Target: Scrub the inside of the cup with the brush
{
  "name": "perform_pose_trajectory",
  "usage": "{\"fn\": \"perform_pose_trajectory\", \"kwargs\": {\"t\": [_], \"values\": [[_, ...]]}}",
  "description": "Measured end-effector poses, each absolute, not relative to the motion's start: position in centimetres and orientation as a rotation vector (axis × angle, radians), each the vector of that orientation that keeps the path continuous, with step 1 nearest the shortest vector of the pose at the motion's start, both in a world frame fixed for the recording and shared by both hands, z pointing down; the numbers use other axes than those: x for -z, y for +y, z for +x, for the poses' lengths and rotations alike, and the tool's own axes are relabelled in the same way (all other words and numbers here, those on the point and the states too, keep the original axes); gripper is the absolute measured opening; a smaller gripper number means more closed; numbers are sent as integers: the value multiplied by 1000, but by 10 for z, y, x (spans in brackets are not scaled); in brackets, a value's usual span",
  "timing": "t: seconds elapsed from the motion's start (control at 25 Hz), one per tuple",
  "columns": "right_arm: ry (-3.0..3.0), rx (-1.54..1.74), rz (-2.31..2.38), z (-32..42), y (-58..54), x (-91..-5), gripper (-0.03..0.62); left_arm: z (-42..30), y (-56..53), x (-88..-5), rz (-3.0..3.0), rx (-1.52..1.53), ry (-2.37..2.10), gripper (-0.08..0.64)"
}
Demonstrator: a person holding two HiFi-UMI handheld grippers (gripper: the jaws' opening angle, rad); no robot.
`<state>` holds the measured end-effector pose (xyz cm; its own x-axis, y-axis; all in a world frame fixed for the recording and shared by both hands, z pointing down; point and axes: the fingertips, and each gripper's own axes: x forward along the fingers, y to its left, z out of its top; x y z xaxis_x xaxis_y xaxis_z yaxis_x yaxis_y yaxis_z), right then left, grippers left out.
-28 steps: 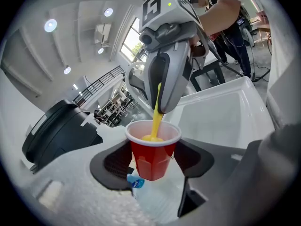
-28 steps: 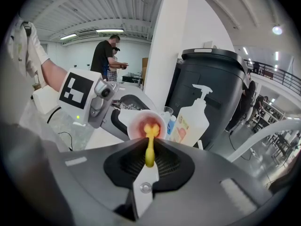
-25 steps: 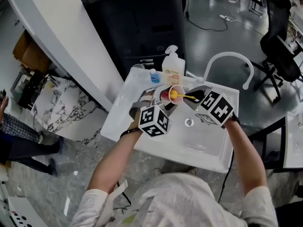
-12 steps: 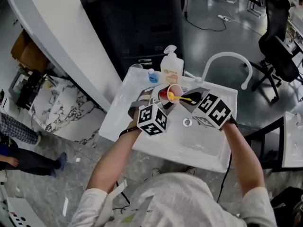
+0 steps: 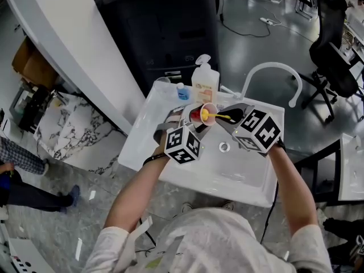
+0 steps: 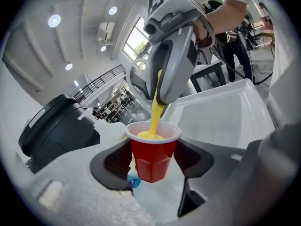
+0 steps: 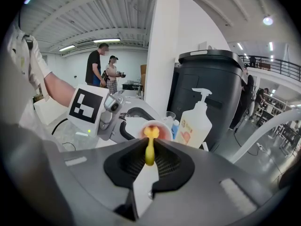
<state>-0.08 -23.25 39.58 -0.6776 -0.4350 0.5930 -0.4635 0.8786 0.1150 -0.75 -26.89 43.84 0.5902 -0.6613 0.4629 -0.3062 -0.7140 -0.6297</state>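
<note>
Two grippers work above a white sink (image 5: 245, 178).
The left gripper (image 6: 153, 158) is clamped on a red plastic cup (image 5: 199, 114) (just in front of the soap pump bottle (image 5: 206, 85)); the right gripper (image 7: 149, 157) pinches the handle of a yellow brush (image 6: 154, 111), whose head sits inside the cup.

Bright ceiling lights, fisheye edge distortion, dark vignetted corners

Left gripper (image 6: 153, 161) has the red cup (image 6: 153, 154) clamped upright, one pad on each side. Yellow brush (image 6: 155, 111) hangs from the right gripper (image 6: 162, 96) above, its head inside the cup. White sink (image 6: 225, 119) is behind on the right, black bin (image 6: 56, 128) on the left.
</note>
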Motion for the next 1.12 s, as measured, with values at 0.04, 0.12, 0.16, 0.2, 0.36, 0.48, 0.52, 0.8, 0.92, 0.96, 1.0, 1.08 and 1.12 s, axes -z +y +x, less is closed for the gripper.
{"fn": "perform_pose_trajectory", "kwargs": {"t": [0.04, 0.12, 0.16, 0.2, 0.36, 0.48, 0.52, 0.8, 0.92, 0.96, 1.0, 1.08, 1.12], "values": [[-2413, -60, 649, 0, -233, -394, 37, -7, -269, -439, -2329, 962, 768, 279], [-2418, -58, 655, 1, -233, -390, 37, -8, -268, -439, -2330, 965, 766, 279], [-2420, -56, 657, 1, -234, -389, 37, -8, -268, -440, -2330, 967, 766, 279], [-2422, -54, 658, 2, -234, -387, 37, -9, -268, -440, -2330, 968, 767, 279], [-2423, -64, 677, 7, -237, -385, 37, -9, -267, -440, -2326, 963, 771, 280], [-2419, -85, 697, 12, -241, -386, 37, -9, -266, -439, -2326, 961, 771, 279], [-2418, -90, 701, 14, -241, -387, 37, -10, -266, -439, -2326, 961, 771, 279], [-2403, -130, 712, 19, -241, -396, 37, -10, -265, -438, -2321, 961, 776, 279], [-2393, -148, 703, 19, -240, -400, 37, -11, -266, -437, -2319, 961, 778, 279], [-2391, -153, 699, 20, -239, -401, 37, -12, -267, -436, -2317, 961, 781, 279], [-2390, -158, 694, 20, -238, -403, 37, -12, -268, -436, -2316, 961, 784, 279], [-2392, -165, 686, 19, -236, -405, 37, -14, -270, -435, -2315, 961, 790, 279], [-2394, -166, 681, 18, -235, -406, 37, -14, -270, -435, -2314, 963, 791, 279]]}}
